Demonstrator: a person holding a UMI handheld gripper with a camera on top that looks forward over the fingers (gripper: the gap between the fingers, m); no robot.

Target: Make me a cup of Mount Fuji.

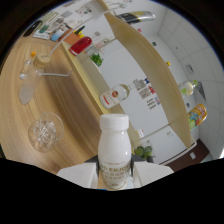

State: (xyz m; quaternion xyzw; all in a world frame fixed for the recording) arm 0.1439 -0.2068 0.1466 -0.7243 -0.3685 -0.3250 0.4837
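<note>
A white plastic bottle (114, 150) with a white screw cap is seen pinched between the two white fingers (77, 175) of the gripper (115, 176), which are pressed against its lower body from either side. The bottle is held roughly upright relative to the fingers, and dark lettering is carried on a pale label near its base; only part of the wording can be read. The whole scene is viewed at a strong tilt, so the wooden tabletop (60, 110) appears to slope away beyond and to one side of the bottle.

On the tabletop, a clear faceted glass (45, 131) is seen standing well apart from the bottle. Farther along, some clear glass utensils (29, 75) are laid, their exact kind not being discernible. A red object (80, 45) and a small green plant (96, 59) are placed on a pale wooden shelf unit (145, 65) beyond the tabletop. A second bottle (116, 95) with a red-and-white label is seen beyond the held bottle's cap, against a white surface. A small potted plant (143, 151) is visible just beside the held bottle.
</note>
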